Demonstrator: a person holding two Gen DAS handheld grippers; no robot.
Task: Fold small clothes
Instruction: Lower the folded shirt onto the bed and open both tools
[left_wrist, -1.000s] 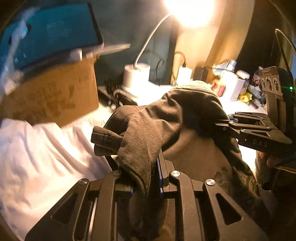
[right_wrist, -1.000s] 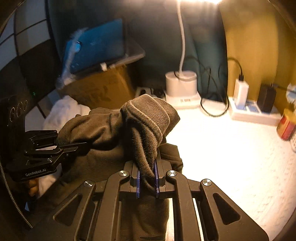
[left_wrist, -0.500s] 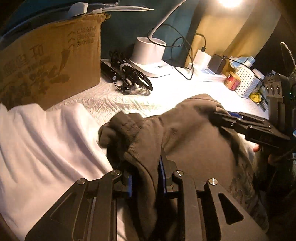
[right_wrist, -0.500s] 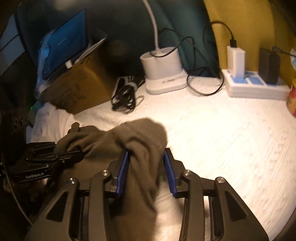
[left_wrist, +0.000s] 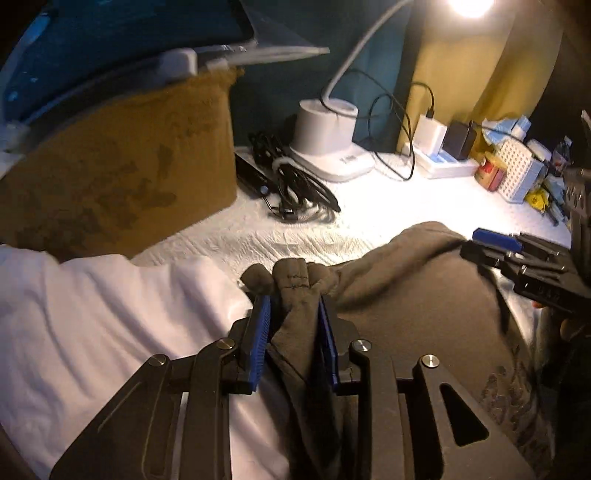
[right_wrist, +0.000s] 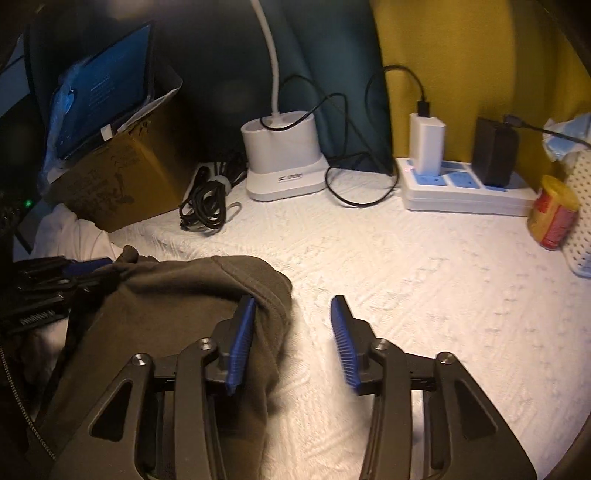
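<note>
A dark brown small garment (left_wrist: 424, 295) lies on the white table cover (right_wrist: 424, 295). My left gripper (left_wrist: 293, 299) has a bunched fold of the garment between its blue pads; the jaws are opening, and the fold still fills the gap and touches both pads. In the right wrist view my right gripper (right_wrist: 293, 301) is opening wide. Its left pad rests on the garment (right_wrist: 177, 295) edge, and nothing is gripped. The right gripper (left_wrist: 517, 258) also shows at the garment's far right side, and the left gripper (right_wrist: 55, 280) at its left.
A white cloth (left_wrist: 110, 314) lies left of the garment. At the back stand a cardboard box (right_wrist: 122, 177), a coiled black cable (right_wrist: 207, 203), a white lamp base (right_wrist: 282, 158) and a power strip (right_wrist: 461, 188). A can (right_wrist: 554, 214) and a white basket (right_wrist: 583, 229) sit at right.
Both grippers have come down and laid the garment on the table. The right gripper has opened and let go of the cuff. The left jaws have widened a little.
</note>
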